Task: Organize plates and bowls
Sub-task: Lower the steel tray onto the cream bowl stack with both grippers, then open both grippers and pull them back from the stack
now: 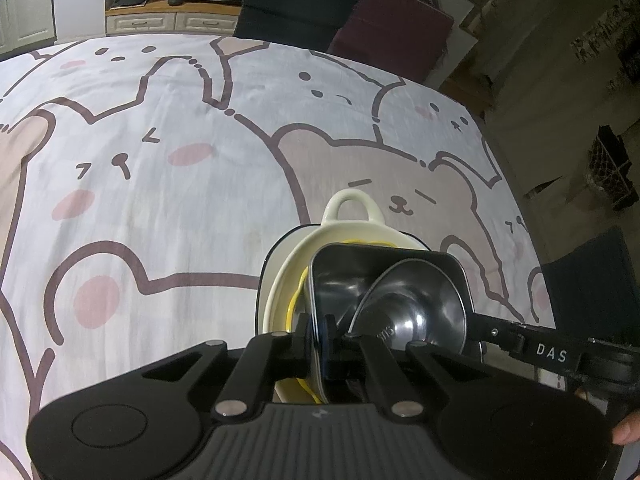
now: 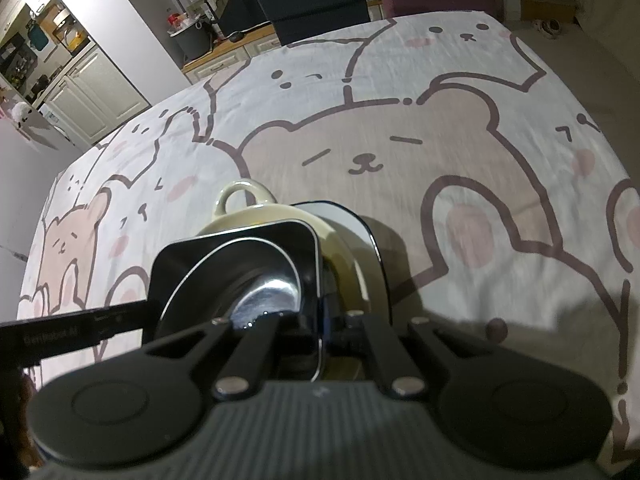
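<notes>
Both grippers pinch the near rim of a dark square bowl (image 1: 340, 280) nested in stacked dishes. Left gripper (image 1: 324, 340) fingers clamp its edge; right gripper (image 2: 320, 332) likewise, over a bear-print cloth (image 1: 160, 200)

A home: bear-print tablecloth (image 1: 160, 208), white kitchen cabinets (image 2: 86, 84), dark chairs (image 1: 296, 0).

A table under a cartoon-bear tablecloth (image 1: 168, 208) carries one nested stack of dishes (image 1: 352, 224) near its edge.
</notes>
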Demonstrator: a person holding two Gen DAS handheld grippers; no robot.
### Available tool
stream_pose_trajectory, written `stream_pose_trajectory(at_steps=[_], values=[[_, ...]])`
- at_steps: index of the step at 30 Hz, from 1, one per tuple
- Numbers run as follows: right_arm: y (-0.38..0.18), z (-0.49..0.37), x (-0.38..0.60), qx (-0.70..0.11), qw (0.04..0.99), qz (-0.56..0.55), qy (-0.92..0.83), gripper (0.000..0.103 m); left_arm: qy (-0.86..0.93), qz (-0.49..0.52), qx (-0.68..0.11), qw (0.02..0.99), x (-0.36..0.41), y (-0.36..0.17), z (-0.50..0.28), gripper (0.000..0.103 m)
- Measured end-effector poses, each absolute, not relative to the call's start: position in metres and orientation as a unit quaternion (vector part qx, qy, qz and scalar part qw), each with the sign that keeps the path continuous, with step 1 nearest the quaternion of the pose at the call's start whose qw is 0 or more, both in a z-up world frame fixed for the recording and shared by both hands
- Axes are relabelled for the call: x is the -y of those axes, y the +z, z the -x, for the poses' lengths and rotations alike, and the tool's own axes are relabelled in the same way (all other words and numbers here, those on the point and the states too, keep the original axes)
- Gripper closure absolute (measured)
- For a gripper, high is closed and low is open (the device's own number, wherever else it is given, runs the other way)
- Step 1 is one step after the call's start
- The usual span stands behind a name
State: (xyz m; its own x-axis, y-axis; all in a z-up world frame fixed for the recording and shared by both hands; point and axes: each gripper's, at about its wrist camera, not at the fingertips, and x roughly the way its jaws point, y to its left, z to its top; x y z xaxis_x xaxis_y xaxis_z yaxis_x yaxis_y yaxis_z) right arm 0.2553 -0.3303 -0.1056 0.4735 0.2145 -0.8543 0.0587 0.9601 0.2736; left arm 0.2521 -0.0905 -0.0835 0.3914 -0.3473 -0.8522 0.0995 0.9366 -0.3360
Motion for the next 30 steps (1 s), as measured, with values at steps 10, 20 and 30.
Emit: stream_pose_trajectory(at_steps=[10,20,30], values=[[-0.099,-0.249,0.332,-0.504,0.851,-0.135,0.048,0.096,-0.139,0.108,-0.53,0.829,0.091,-0.079,-0.248,0.093],[-0.088,-0.241,0.33,-0.493,0.86,-0.122,0.047,0.094,-0.146,0.108,-0.518,0.836,0.088,-0.065,-0.239,0.078],[-0.062,-0.217,0.327,-0.464,0.878,-0.105,0.044,0.071,-0.137,0.097,-0.482,0.86,0.084,-0.038,-0.213,0.039]])
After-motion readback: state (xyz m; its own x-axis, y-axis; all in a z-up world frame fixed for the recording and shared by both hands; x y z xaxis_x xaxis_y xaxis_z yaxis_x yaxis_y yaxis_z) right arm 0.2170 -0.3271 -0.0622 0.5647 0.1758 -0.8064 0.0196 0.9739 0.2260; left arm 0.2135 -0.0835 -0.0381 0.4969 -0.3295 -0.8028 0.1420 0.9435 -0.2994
